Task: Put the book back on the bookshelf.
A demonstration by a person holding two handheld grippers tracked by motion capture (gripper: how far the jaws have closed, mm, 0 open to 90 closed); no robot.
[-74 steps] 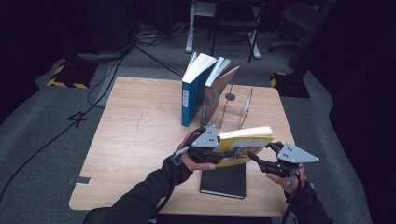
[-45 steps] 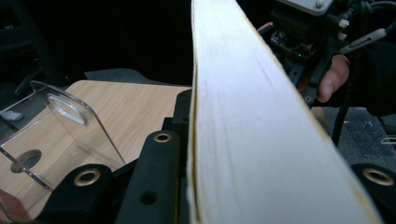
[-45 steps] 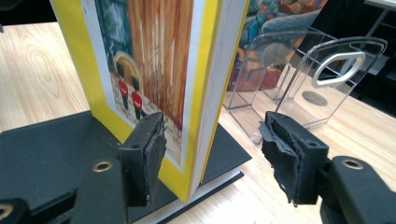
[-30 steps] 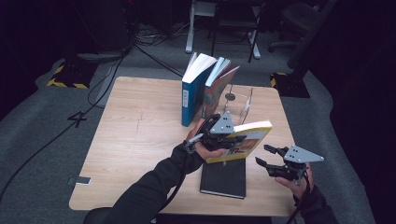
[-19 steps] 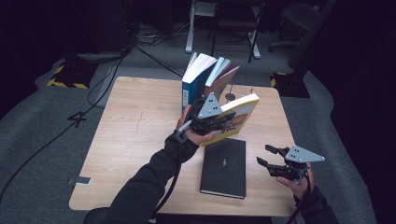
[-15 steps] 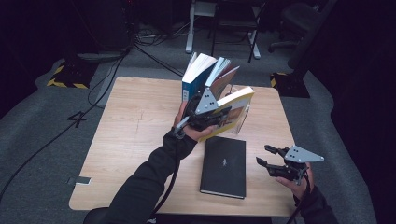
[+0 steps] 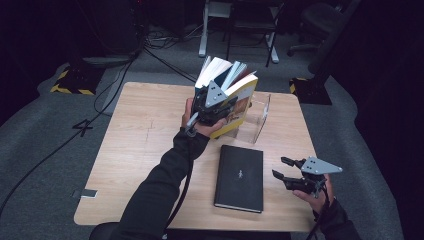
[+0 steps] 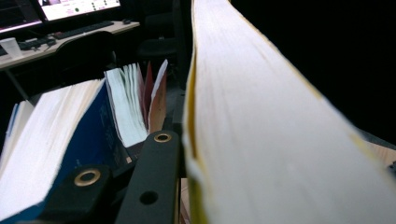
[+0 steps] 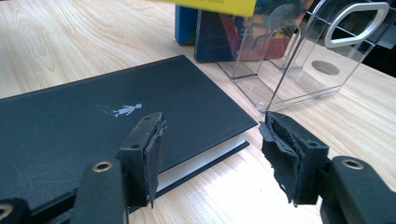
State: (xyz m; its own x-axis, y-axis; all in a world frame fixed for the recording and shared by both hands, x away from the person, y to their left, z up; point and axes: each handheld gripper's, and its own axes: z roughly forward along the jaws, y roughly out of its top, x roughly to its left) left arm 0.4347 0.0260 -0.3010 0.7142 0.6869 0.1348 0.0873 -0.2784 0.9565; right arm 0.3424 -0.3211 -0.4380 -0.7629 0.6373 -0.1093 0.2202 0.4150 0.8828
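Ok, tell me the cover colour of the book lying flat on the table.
Black, with a small pale figure on it; the flat book shows best in the right gripper view.

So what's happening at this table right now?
A person is shelving books. The left gripper clamps a yellow book, holding it tilted at the clear rack beside the standing books. The right gripper hangs open beside the black book, which lies flat on the table.

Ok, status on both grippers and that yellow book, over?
Left gripper shut on yellow book, held tilted over the clear stand. Right gripper open, idle beside black book. Standing books crowd the slot.
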